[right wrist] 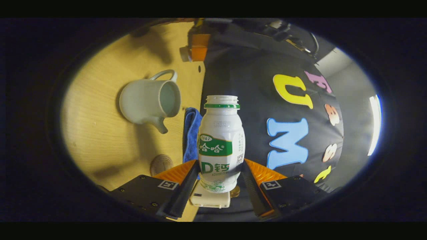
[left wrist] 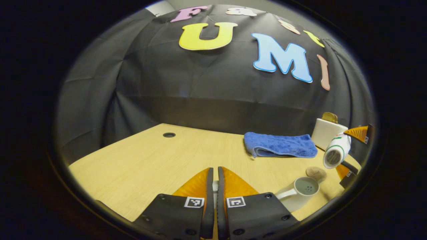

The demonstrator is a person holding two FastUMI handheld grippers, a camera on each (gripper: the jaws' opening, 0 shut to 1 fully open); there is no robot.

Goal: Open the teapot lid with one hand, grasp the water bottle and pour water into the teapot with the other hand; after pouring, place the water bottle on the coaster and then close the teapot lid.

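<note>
Sideways now: right hand-held gripper (right wrist: pixel 220 178) clamps the water bottle (right wrist: pixel 221 146), mouth tipped toward the open teapot (right wrist: pixel 146 103) near the counter (right wrist: pixel 96 140) edge. Left hand-held gripper (left wrist: pixel 214 200) nearly closed; lid presumably pinched, unclear.

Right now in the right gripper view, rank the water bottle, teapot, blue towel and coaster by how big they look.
1. water bottle, nearest the camera, so its lead is unsure
2. teapot
3. blue towel, partly hidden behind the bottle
4. coaster
</note>
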